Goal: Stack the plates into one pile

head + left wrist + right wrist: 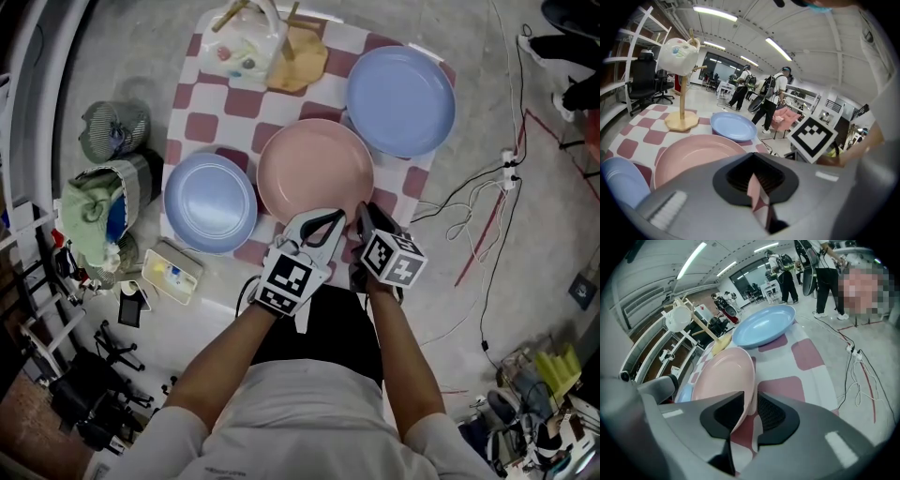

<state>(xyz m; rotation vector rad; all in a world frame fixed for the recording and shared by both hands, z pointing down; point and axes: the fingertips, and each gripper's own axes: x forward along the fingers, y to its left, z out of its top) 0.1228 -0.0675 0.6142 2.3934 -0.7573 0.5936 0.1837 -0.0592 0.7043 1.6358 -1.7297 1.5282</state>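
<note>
A pink plate (315, 173) (693, 154) (724, 376) lies in the middle of a red-and-white checked cloth (211, 122). A big blue plate (400, 100) (733, 125) (764, 326) sits at the far right. A smaller blue plate (210, 202) (621, 180) (684, 392) sits at the near left. My right gripper (364, 217) (751, 411) is shut on the pink plate's near rim, which runs between its dark pads. Beside it my left gripper (337, 217) (757, 187) is over the same rim, jaws shut with only a thin slit and nothing held.
A wooden stand (295, 52) (682, 119) with a white cup (242, 42) is at the cloth's far edge. Cables (487, 197) trail on the floor at the right. A fan (114, 127), a bag (94, 211) and small items crowd the left. People (771, 101) stand in the background.
</note>
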